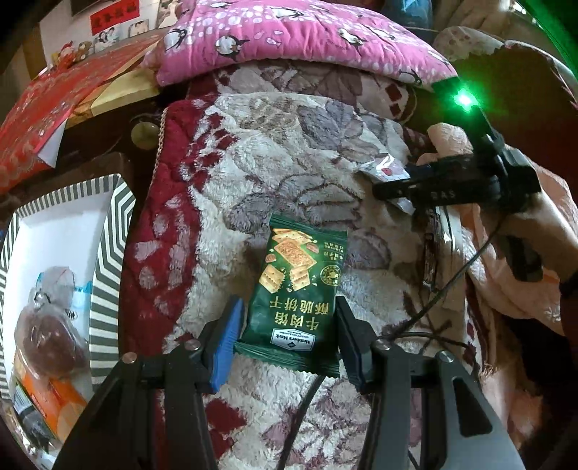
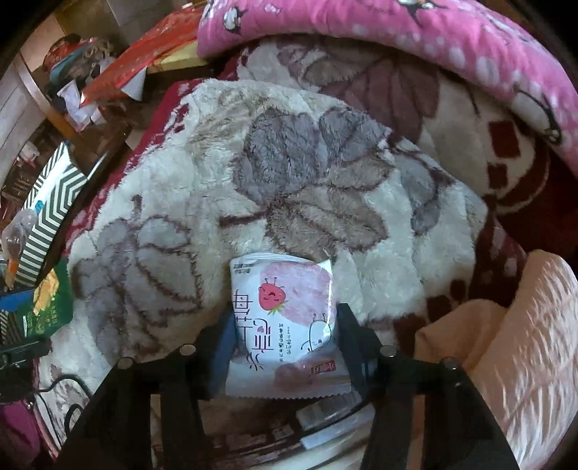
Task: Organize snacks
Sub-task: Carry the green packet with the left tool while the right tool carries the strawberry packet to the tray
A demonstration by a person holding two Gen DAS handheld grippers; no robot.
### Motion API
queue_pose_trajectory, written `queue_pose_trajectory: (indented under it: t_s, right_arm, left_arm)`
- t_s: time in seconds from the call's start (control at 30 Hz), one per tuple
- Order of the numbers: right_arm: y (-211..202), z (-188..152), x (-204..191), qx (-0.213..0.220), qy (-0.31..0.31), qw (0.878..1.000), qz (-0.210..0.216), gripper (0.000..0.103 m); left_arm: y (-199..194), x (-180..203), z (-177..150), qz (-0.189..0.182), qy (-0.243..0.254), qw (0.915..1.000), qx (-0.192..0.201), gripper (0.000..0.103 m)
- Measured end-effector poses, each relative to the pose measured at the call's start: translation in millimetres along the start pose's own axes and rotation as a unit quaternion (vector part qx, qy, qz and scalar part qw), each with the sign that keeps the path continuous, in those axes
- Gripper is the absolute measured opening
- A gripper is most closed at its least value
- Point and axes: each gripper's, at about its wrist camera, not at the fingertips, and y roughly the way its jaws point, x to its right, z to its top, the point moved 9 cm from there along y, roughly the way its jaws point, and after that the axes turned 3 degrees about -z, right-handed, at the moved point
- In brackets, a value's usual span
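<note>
In the left wrist view my left gripper (image 1: pixel 288 302) is shut on a green cracker packet (image 1: pixel 300 267), its blue pads pressing the packet's two long edges just above the floral fleece blanket (image 1: pixel 289 144). In the right wrist view a white packet with a strawberry picture (image 2: pixel 285 300) sits between the fingers of my right gripper (image 2: pixel 287 312), which is shut on its sides. From the left wrist view, the right gripper (image 1: pixel 392 180) shows at the upper right with the white packet (image 1: pixel 383 170) in its jaws. A black-and-white striped box (image 1: pixel 108 231) stands at the left with several snacks inside.
A pink penguin quilt (image 1: pixel 289 32) lies across the back. A red bag (image 1: pixel 43 108) rests on a wooden table beyond the box. A peach padded sleeve (image 2: pixel 523 343) fills the right side. Black cables (image 1: pixel 451 282) trail over the blanket. The striped box (image 2: pixel 47 209) sits off the blanket's left edge.
</note>
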Motion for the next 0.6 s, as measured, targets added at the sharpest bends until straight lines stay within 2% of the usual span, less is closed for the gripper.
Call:
queue_pose_trajectory:
  t_s: [0.3,0.6]
  right_arm:
    - [-54.9,-16.2,-29.5,0.056,0.033,0.997,0.028,0.057]
    - [-82.1,-54.1,-68.1,0.078,0.048,0.995,0.029,0.057]
  left_arm:
    - [-14.1,-2.1,-6.5,0.019,-0.012,0.9997,0.014,0.049]
    - [-32.4,2.8,-15.2,0.030,-0.015,0.9990,0.028,0.049]
